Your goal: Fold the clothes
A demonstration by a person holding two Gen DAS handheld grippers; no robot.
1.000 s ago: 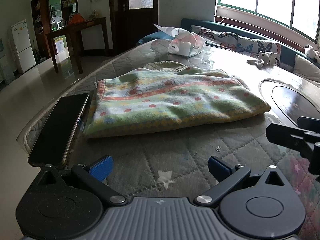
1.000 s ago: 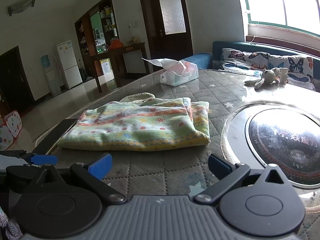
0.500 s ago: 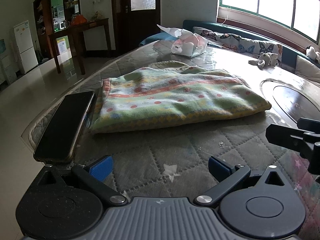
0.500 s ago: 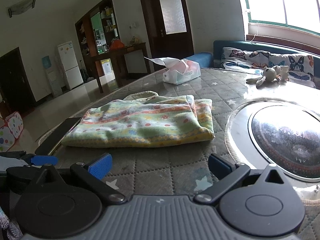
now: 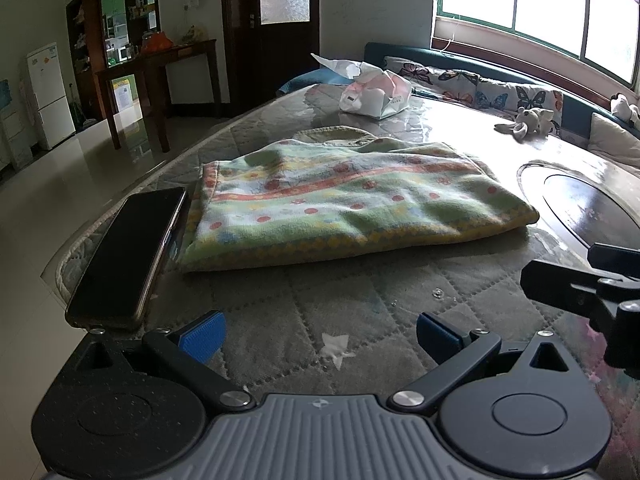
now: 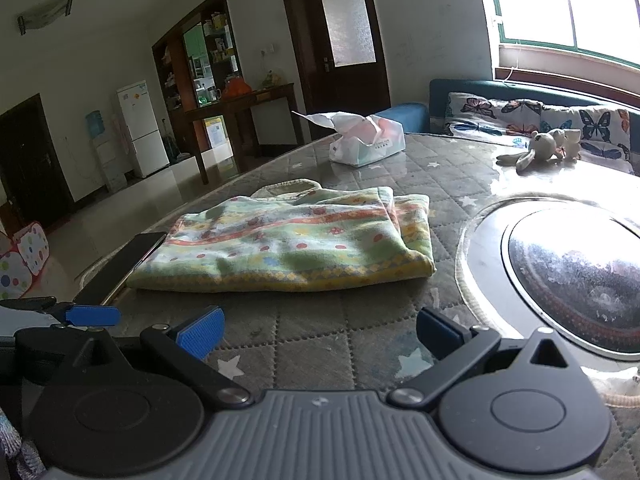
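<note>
A folded green and yellow patterned garment (image 5: 344, 200) lies flat on the quilted round table (image 5: 280, 312); it also shows in the right wrist view (image 6: 288, 244). My left gripper (image 5: 320, 332) is open and empty, low over the table, short of the garment's near edge. My right gripper (image 6: 318, 330) is open and empty, also in front of the garment. The right gripper's black body (image 5: 592, 288) shows at the right edge of the left wrist view. The left gripper's blue pad (image 6: 94, 316) shows at the left of the right wrist view.
A black phone (image 5: 128, 256) lies at the table's left edge, touching the garment's left side. A tissue pack (image 5: 374, 92) stands at the back. A glass turntable (image 6: 572, 276) sits at the right. A small plush toy (image 6: 540, 148) lies at the far right.
Both grippers have drawn back a little from the garment and stay open. The garment and phone have not moved.
</note>
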